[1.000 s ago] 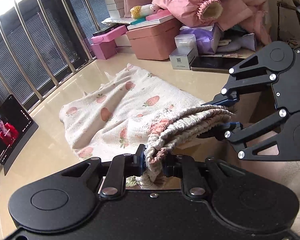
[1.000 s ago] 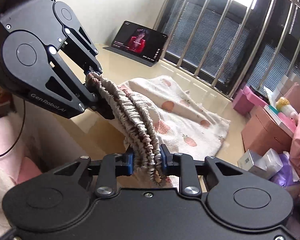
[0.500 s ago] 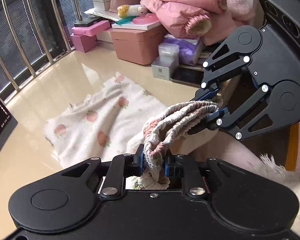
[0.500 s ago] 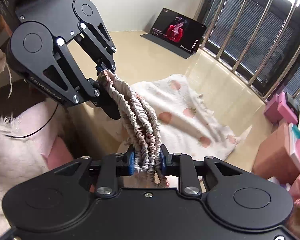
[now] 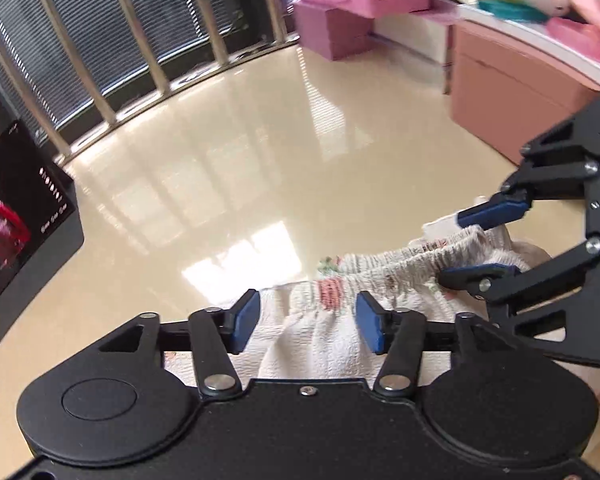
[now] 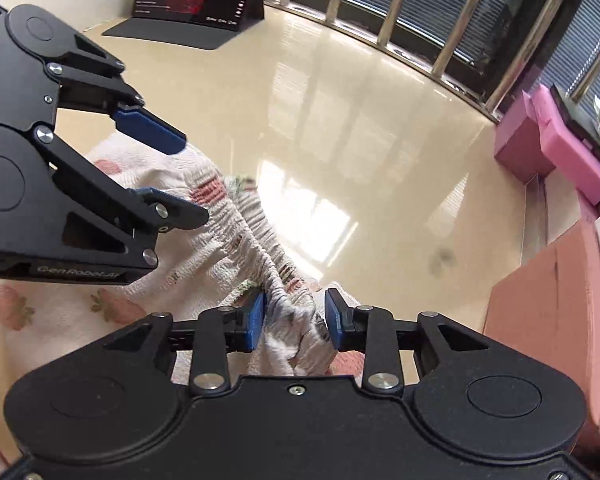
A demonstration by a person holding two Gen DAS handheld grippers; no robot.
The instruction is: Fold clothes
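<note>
**Both tongs release the gathered waistband onto the table**

Left wrist view: The left gripper (image 5: 307, 323) has just been opening; its two blue pads now stand wide, clear of the strawberry-print garment (image 5: 320, 322), which half a second ago was pinched tight and lifted. The elastic waistband (image 5: 412, 264) now lies slack on the cream table (image 5: 260, 168), running from between these pads to the right gripper (image 5: 466, 244) at right. Ahead and to the left stands one tablet (image 5: 20, 232); ahead to the right, two pink boxes (image 5: 340, 20) and one salmon box (image 5: 512, 92). Window bars (image 5: 148, 40) close the far edge.

Right wrist view: The right gripper (image 6: 295, 320) has likewise just been opening; its pads stand partly apart, with bunched waistband between them and a gap on the right side. One garment lies spread below and left of the tongs. The left gripper (image 6: 184, 178) hangs wide at left above the cloth. The tablet is now close ahead.
</note>
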